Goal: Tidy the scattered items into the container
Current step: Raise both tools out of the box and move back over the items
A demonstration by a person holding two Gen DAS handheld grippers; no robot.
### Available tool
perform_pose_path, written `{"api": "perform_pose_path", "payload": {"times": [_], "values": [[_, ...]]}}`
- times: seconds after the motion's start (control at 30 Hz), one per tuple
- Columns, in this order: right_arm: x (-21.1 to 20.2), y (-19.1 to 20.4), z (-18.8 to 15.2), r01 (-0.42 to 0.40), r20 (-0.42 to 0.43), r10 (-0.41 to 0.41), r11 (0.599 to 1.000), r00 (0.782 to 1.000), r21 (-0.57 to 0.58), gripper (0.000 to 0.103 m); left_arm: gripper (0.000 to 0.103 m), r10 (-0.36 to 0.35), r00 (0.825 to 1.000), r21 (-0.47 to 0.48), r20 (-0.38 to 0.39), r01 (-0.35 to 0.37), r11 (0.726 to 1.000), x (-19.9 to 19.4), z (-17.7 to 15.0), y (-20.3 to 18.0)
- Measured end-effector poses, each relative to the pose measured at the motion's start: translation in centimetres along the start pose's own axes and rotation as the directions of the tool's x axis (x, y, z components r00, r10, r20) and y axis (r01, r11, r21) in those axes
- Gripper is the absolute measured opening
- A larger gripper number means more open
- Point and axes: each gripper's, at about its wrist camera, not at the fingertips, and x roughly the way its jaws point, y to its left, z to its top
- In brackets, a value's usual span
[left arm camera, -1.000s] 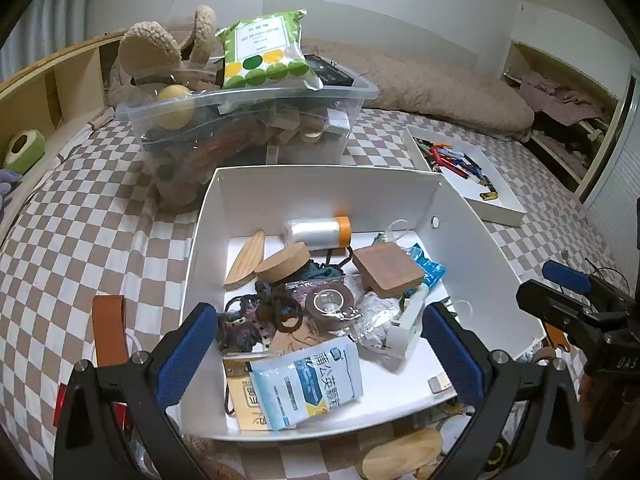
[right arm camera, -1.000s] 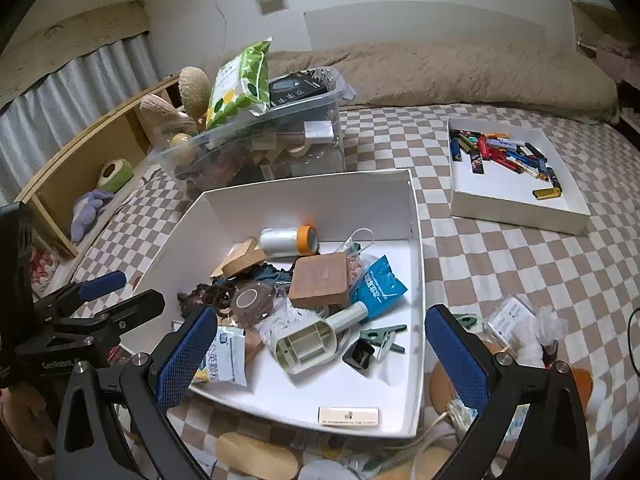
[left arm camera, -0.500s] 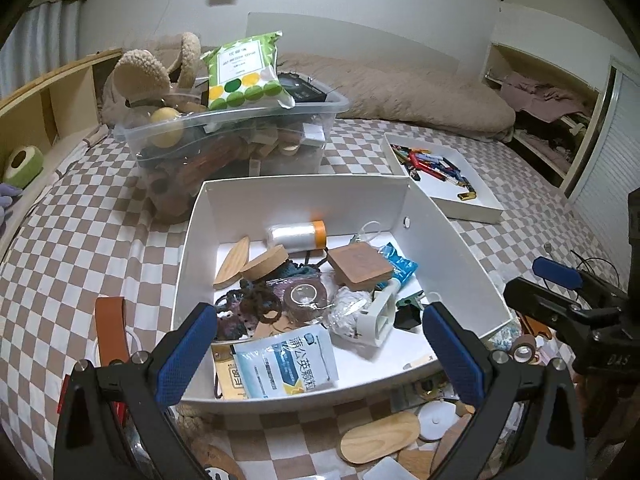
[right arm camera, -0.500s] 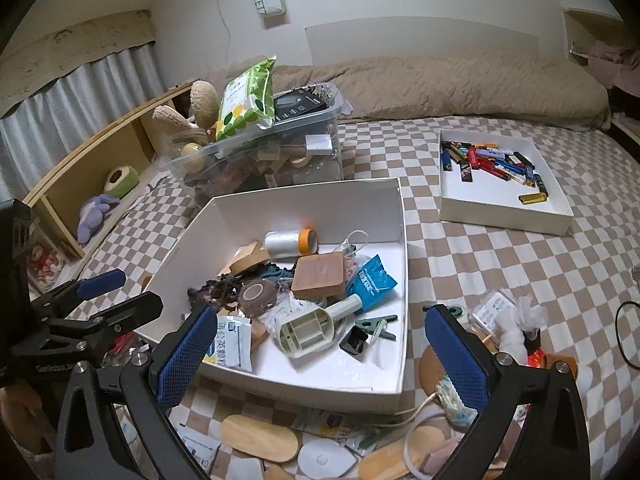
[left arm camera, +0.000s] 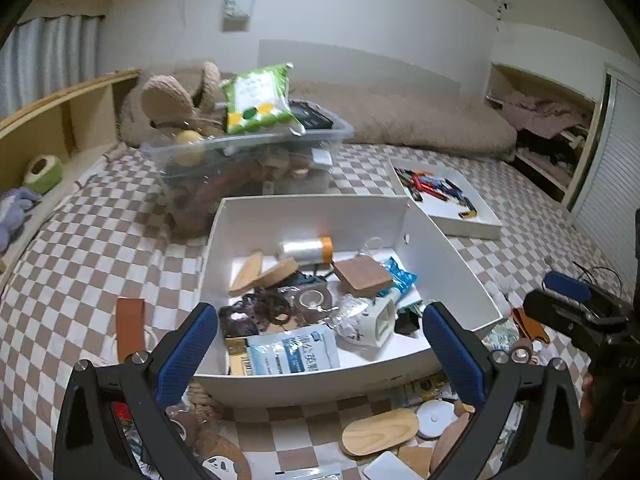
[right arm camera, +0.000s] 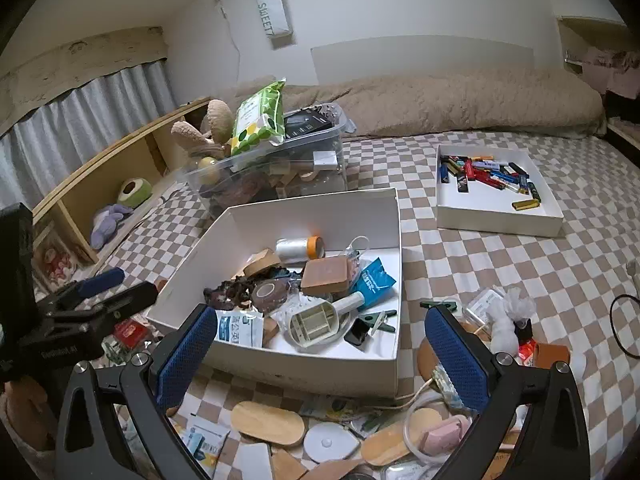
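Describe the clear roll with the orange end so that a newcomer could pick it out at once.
Find the big open white cardboard box in the middle of the checkered bedspread. Near its far wall lies the clear film roll with the orange end, on its side. It is the only shiny cylinder there, behind the square brown block.

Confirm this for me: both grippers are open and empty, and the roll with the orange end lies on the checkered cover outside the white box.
Wrong place. The roll with the orange end lies inside the white box, near its back wall, as the right wrist view shows. Both the left gripper and right gripper are open and empty.
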Motion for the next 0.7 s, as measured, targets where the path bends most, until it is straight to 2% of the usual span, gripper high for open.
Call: {"api": "perform_pose_path", "payload": {"times": [0.5,0.7], "values": [[-2.5,0.0,-2.7,0.012,0.115,-0.008,0.999,0.993,-0.03,0.103,0.103,-0.008,0.995,-0.045,0.104,0.013,0.999,-3.5,-2.1,1.0],[-2.8,0.3,-4.4,0.013,0.129,-0.006,0.998,0.992,-0.057,0.103,0.103,0.032,0.99,-0.029,0.135,-0.029,0.999,-4.5,-3.7,1.1]]}}
